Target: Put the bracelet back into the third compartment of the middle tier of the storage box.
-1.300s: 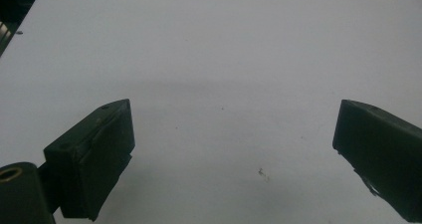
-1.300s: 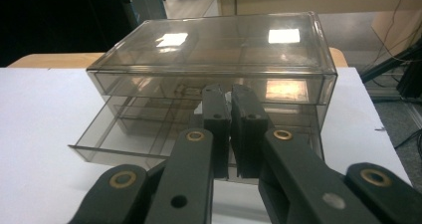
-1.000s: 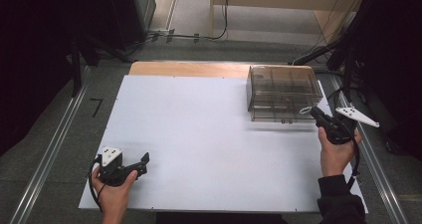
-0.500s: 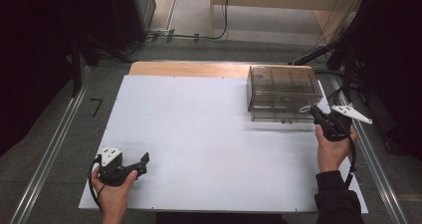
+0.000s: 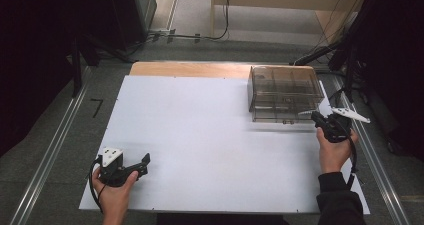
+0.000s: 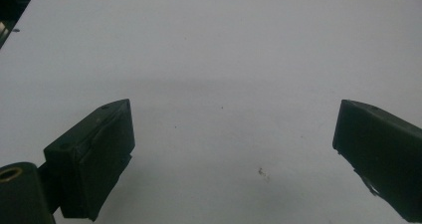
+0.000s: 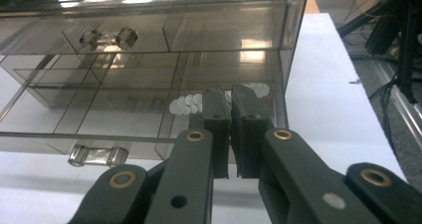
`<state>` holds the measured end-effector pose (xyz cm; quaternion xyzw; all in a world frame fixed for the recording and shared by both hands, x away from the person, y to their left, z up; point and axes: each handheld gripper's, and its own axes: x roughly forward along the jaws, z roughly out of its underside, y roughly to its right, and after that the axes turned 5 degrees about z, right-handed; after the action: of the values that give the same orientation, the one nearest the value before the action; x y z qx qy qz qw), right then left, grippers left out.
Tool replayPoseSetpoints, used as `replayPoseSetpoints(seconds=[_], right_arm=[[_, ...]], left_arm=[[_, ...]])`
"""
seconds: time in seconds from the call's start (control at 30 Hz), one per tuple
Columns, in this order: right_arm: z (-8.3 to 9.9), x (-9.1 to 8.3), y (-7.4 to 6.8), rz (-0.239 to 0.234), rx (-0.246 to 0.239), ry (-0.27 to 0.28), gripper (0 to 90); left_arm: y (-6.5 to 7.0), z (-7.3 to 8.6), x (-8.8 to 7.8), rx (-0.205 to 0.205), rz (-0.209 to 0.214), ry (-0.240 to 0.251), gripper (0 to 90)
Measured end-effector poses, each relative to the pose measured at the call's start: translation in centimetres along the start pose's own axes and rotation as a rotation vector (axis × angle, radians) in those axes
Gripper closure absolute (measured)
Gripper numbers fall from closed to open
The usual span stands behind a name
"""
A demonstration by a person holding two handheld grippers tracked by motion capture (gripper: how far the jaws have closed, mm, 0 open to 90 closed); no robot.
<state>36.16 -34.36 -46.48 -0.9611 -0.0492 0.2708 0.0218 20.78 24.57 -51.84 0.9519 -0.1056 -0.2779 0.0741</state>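
A smoky see-through drawer box (image 5: 285, 92) stands at the back right of the white table board (image 5: 210, 135). Held in the person's right hand, my right gripper (image 5: 316, 118) is at the box's front right corner, with its jaws shut and nothing between them. In the right gripper view its tips (image 7: 230, 99) point at the lower right drawer (image 7: 219, 84), where small white round pieces (image 7: 181, 104) lie. I cannot tell whether the tips touch the box. Clear handles show on the upper (image 7: 108, 37) and lower (image 7: 97, 156) drawers. My left gripper (image 5: 143, 164) rests near the front left edge, open (image 6: 231, 124) over bare board.
Black stands and cables (image 5: 345, 55) crowd the floor right of the table. A metal rail (image 5: 50, 155) runs along the left side. A wooden strip (image 5: 190, 68) borders the board's far edge.
My right gripper has sunk a little and eased left toward the box's front. The left gripper has stayed where it was.
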Motion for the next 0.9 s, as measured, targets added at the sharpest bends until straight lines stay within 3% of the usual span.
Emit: replayPoseSetpoints(seconds=[0.23, 0.5, 0.9], right_arm=[[0.1, 0.1, 0.0, -0.01, 0.011, -0.012, 78.6], [0.0, -0.1, 0.3, -0.019, 0.057, -0.006, 69.6], [-0.7, -1.7, 0.8, -0.02, 0.083, 0.041, 59.4]], left_arm=[[0.0, 0.0, 0.0, -0.001, 0.002, 0.001, 3.3], [0.0, 0.0, 0.0, 0.003, 0.002, -0.001, 3.4], [0.0, 0.0, 0.0, 0.003, 0.004, -0.001, 3.3]])
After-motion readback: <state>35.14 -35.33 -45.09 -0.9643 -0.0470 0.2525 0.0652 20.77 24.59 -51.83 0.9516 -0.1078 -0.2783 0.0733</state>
